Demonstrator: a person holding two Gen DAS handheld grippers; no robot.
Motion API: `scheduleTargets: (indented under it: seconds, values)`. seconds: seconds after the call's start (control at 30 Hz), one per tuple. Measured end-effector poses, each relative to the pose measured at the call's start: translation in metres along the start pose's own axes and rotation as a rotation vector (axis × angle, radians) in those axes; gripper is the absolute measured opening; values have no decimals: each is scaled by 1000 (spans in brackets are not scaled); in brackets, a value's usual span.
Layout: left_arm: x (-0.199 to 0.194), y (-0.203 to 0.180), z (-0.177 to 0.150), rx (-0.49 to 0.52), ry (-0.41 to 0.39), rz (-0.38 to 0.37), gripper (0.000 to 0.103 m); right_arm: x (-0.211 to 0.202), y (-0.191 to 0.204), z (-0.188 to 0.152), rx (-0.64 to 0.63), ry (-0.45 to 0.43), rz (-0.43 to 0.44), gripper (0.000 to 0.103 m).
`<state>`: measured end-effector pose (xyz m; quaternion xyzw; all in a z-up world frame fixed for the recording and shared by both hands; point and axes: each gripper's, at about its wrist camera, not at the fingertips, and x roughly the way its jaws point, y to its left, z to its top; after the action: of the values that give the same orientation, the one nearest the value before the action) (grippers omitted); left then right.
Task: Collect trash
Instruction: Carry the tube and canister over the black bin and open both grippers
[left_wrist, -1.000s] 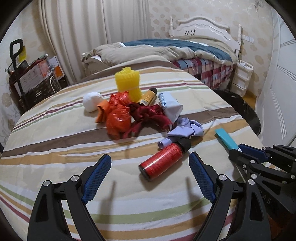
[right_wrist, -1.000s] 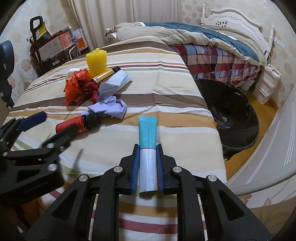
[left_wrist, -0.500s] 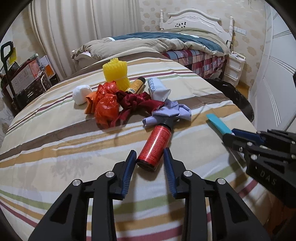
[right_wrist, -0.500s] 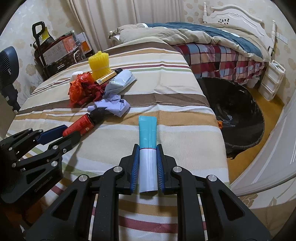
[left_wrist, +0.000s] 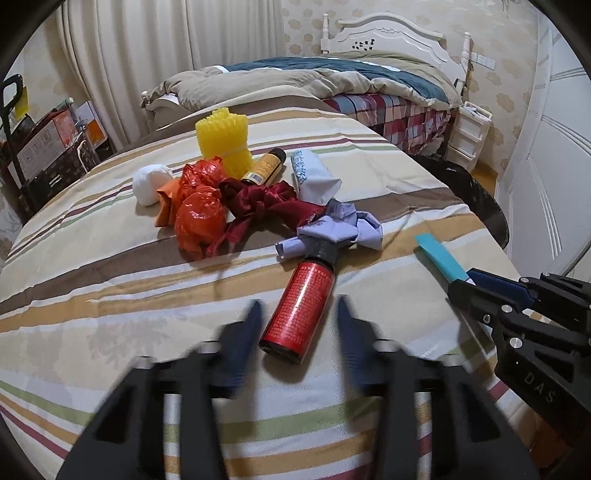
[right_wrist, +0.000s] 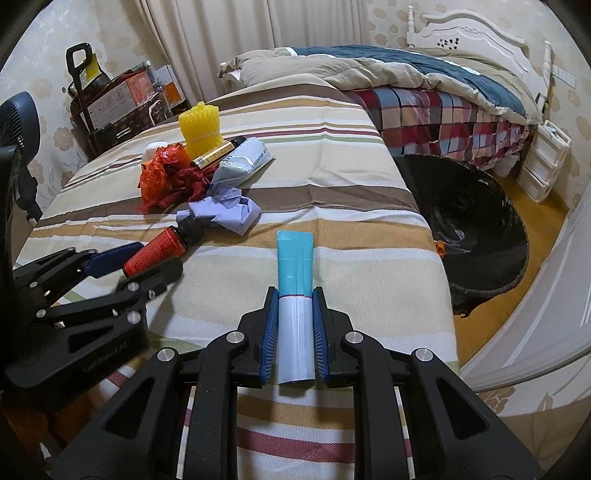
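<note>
Where trash lies: striped tablecloth (left_wrist: 110, 280).

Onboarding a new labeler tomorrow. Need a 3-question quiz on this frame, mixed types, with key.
1. True or false: the right gripper is shut on the tube.
2. Multiple choice: the red can is
A. standing upright beside the yellow foam
B. lying on the striped cover, its base between the left gripper fingers
C. inside the black bin
3. Fill in: the can's black cap end touches a crumpled ____ wrapper.

Key
1. True.
2. B. The blurred fingers flank the base with a gap on each side.
3. Lavender.
</note>
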<state>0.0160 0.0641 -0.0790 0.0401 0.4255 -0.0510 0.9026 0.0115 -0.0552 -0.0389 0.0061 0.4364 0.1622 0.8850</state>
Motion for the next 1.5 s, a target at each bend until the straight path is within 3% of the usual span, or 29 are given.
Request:
scheduleTargets:
  seconds: [0.03, 0.43, 0.8, 1.17, 1.5]
  values:
    - [-1, -1, 0, 3, -5, -1, 27, 0, 1, -1, -4, -1, -2, 18]
    - [-25, 4, -10, -37, -67, -19, 27, -8, 3, 3, -5, -32, 8, 17]
    - [-45, -11, 20, -33, -177, -30, 27, -33, -12, 18, 18, -111, -6, 16]
    - [-16, -62, 73, 9, -206, -83, 27, -43, -84, 53, 94, -214, -156, 16]
    - [32, -105, 110, 46, -173, -92, 27, -15, -147, 72, 173, -205, -217, 16]
